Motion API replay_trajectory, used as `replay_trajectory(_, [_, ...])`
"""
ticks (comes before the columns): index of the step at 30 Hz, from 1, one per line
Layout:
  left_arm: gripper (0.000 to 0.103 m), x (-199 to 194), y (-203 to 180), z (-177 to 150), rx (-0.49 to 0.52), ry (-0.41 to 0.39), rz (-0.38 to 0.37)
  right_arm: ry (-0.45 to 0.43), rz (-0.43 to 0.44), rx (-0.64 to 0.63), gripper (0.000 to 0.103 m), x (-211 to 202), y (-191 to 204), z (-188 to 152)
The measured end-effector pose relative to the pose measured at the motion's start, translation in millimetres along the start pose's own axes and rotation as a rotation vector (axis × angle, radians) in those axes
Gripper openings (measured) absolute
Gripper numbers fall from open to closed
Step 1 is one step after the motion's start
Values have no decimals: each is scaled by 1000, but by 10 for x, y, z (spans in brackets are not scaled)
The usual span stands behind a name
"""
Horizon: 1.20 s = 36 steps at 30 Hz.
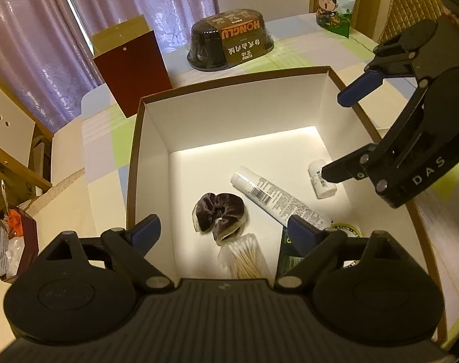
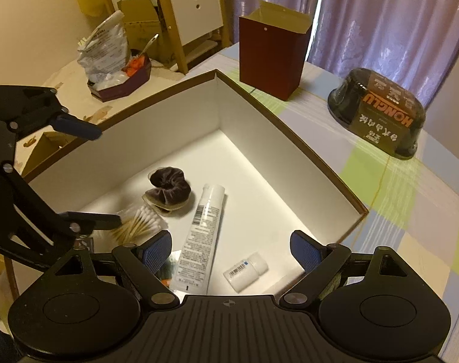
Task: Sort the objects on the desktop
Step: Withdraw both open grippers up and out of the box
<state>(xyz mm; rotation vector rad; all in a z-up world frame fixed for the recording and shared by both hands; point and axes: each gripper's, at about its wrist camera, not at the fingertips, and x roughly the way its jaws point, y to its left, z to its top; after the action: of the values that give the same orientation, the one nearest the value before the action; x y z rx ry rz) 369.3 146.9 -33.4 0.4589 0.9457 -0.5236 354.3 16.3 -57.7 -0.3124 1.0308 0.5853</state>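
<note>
**Both grippers poised over the sorting box, nothing in hand**

We see the left gripper (image 1: 220, 230) and the right gripper (image 2: 231, 249) hanging above the open white box (image 1: 156, 139), each with its jaws spread and holding nothing. The sorted things lie on the box floor: a dark scrunchie (image 1: 219, 214), a white tube (image 1: 278, 196), a small white bottle (image 1: 320, 181), a packet of cotton swabs (image 1: 244, 258) and a green-labelled item (image 1: 290, 255) half hidden behind the left finger. We judge that a placing step is over and the next pick is due. Candidates stand well apart on the checked tablecloth (image 2: 396, 187): a dark lidded container (image 2: 378, 118), a maroon paper bag (image 2: 272, 57) and a green pouch (image 1: 335, 0). The next move calls for lifting a gripper clear of the box's brown rim before it travels outward. Room is tight between the two grippers inside the walls; beyond the far rim the cloth lies open.
</note>
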Motion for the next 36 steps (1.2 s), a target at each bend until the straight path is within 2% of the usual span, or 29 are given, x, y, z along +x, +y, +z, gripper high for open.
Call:
replay_trajectory(26, [99,-636,-306,-251,-44,-42,54,-73,-23,-6,88,-526,195,-335])
replay_trajectory(36, [100,-939,-503,-418,-60,-68,74,-109,0,-3,88,-749,341,-533])
